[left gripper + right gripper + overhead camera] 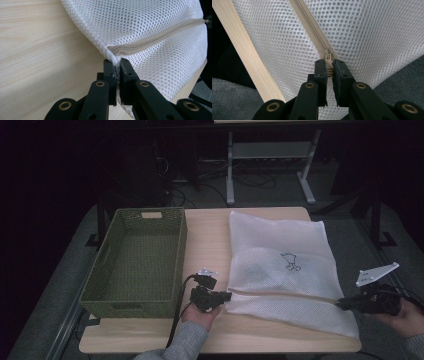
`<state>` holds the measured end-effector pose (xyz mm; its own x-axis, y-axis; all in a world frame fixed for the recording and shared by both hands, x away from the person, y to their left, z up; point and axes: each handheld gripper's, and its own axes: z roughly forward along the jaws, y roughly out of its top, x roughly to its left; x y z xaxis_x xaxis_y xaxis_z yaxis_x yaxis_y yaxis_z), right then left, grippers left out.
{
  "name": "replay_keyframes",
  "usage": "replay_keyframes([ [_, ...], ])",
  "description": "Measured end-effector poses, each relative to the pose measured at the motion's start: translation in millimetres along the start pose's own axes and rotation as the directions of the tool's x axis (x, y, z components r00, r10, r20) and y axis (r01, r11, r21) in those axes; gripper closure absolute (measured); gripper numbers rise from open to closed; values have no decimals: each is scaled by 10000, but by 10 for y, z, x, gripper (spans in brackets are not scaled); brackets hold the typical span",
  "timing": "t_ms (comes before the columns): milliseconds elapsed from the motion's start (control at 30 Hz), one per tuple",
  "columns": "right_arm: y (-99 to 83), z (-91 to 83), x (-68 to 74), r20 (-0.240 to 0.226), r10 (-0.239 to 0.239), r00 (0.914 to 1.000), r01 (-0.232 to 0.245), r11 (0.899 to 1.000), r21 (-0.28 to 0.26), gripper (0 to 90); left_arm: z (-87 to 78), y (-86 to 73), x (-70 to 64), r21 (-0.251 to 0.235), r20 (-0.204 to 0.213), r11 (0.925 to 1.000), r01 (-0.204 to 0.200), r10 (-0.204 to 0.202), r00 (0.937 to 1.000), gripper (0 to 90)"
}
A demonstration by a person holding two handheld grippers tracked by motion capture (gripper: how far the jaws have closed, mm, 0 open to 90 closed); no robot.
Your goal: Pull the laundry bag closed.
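The white mesh laundry bag [280, 265] is laid flat on the right half of the bench [207, 240], its near edge close to the bench's front edge, and a beige zipper [285, 295] is seen running across it from left to right. At the zipper's left end, the bag's corner is pinched by the left gripper [116, 71], jaws pressed together on the mesh just beside the closed teeth. At the far right end, the zipper pull [328, 65] is clamped between the jaws of the right gripper [329, 67], right at the bag's edge where it overhangs the bench. So the zipper step is judged to be in hand: the bag is anchored on one side and the slider is held on the other. Whether the run is closed all along cannot be told from above. For the next move, a steady pull of the slider along the track is called for, with the left corner kept taut so the mesh is not bunched. The green basket [137, 260] is left standing empty beside the bag on the left.
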<state>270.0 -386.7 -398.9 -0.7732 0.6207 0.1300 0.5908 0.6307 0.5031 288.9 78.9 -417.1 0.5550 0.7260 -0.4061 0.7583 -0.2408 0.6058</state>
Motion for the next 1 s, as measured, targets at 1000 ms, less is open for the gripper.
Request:
replay_keyframes([
  [1000, -367, 71, -170, 456, 932, 9946, -936, 9956, 71, 811, -21, -26, -16, 43, -103, 9999, -91, 92, 9999, 857],
])
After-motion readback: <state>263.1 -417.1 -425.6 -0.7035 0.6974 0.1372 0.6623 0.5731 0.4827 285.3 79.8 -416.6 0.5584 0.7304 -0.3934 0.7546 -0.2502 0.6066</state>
